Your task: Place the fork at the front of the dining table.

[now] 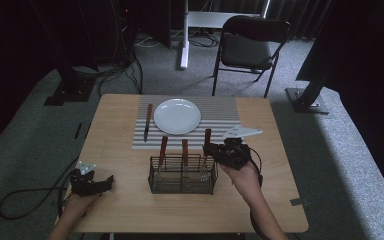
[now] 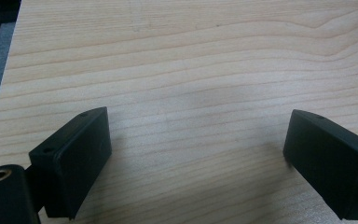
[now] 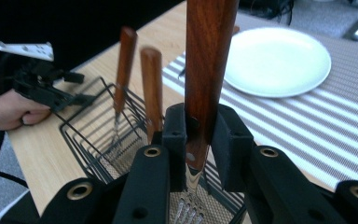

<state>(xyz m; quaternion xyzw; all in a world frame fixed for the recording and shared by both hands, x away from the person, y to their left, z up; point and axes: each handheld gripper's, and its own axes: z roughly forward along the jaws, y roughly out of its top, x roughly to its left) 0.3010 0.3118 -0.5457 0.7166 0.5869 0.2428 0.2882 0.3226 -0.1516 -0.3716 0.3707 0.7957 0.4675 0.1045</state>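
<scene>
A black wire basket [image 1: 182, 175] stands on the wooden table [image 1: 120, 200] near its front edge. Two wooden-handled utensils [image 1: 163, 147] [image 3: 152, 88] stand upright in it. My right gripper [image 3: 199, 135] is shut on the wooden handle of a fork [image 3: 209, 56], held upright over the basket's right end [image 1: 207, 140]; its tines [image 3: 189, 210] show below the jaws. My left gripper [image 1: 107, 181] rests open on the table to the basket's left, and its black pads [image 2: 81, 158] have bare wood between them.
A white plate [image 1: 177, 116] lies on a striped placemat [image 1: 220, 115] behind the basket, with a wooden-handled knife [image 1: 148, 121] to its left. A black folding chair [image 1: 250, 50] and stand bases sit on the carpet beyond the table.
</scene>
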